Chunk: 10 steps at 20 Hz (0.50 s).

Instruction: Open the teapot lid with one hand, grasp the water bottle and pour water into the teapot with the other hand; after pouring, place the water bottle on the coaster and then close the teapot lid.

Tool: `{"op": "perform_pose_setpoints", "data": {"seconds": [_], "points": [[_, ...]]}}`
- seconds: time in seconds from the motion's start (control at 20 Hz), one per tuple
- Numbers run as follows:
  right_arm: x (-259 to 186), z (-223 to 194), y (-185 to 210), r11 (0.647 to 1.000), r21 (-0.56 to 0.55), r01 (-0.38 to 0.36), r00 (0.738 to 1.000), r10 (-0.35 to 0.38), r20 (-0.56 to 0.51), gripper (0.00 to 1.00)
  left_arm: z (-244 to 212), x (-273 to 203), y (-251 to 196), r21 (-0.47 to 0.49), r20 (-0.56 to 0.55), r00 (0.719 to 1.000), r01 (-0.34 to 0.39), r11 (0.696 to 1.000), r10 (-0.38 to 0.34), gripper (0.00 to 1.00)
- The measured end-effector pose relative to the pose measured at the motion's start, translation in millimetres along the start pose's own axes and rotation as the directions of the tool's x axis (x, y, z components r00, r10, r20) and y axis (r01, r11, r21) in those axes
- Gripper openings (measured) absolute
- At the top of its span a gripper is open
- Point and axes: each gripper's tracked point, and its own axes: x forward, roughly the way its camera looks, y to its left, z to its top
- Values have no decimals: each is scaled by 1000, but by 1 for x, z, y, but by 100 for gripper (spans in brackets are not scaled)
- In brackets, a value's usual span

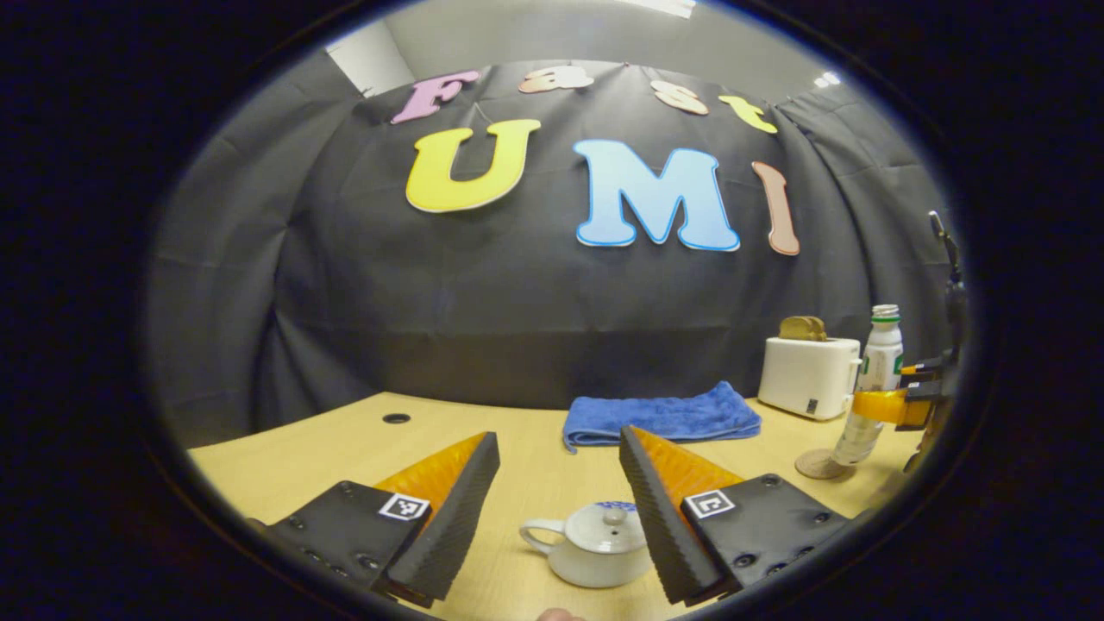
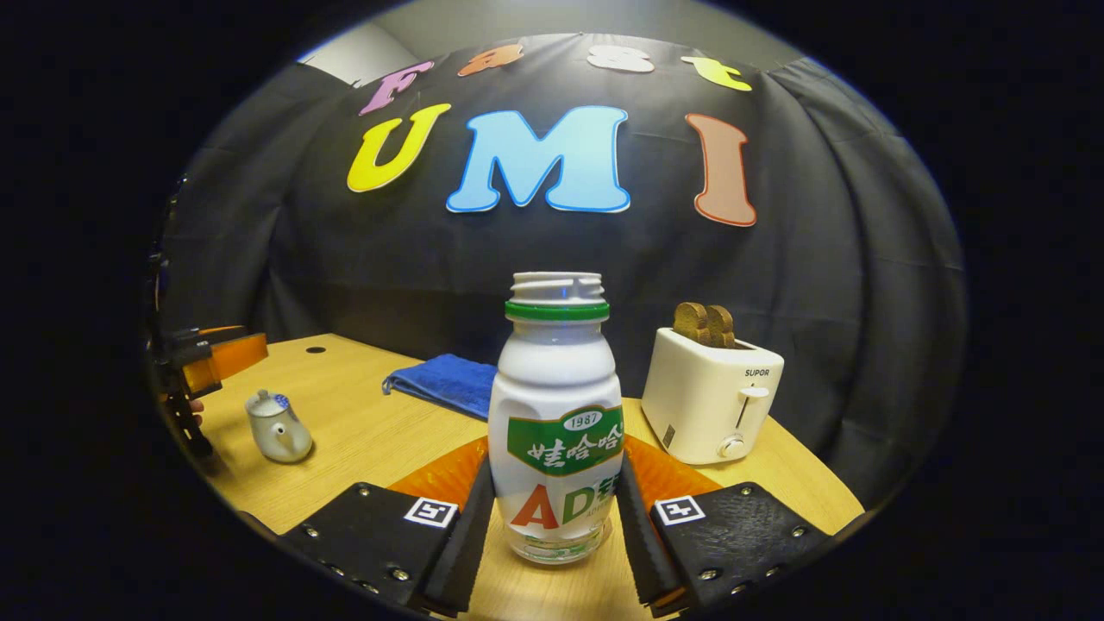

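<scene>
A white teapot [image 1: 595,543] stands on the wooden table with its lid [image 1: 614,517] on. My left gripper [image 1: 559,440] is open and wide, hanging just above the pot with a finger on each side. In the right gripper view the teapot [image 2: 278,427] stands at the far left with the left gripper [image 2: 231,355] over it. An uncapped white water bottle [image 2: 556,431] stands upright with my right gripper [image 2: 556,470] shut on its body. From the left gripper view the bottle [image 1: 873,379] leans slightly in the right gripper [image 1: 888,405], right beside a round coaster [image 1: 818,464].
A white toaster [image 2: 711,397] with two slices in it stands behind and to the right of the bottle. A folded blue towel [image 1: 660,414] lies at the back of the table. The table [image 1: 345,448] has a small hole [image 1: 396,418] at the far left.
</scene>
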Motion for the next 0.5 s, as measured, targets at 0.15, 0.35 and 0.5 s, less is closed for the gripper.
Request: {"op": "perform_pose_setpoints", "data": {"seconds": [0.15, 0.35, 0.5], "points": [[19, -7, 0, 1000, 14, 13, 1000, -13, -7, 68, 4, -5, 0, -22, 23, 1000, 14, 1000, -13, 96], [29, -19, -8, 999, 31, 41, 999, -40, -24, 69, 3, -3, 7, -65, 18, 999, 29, 997, -28, 96], [32, -21, -12, 997, 46, 55, 998, -55, -18, 68, 8, -5, 12, -82, 30, 999, 26, 996, -23, 96]]}}
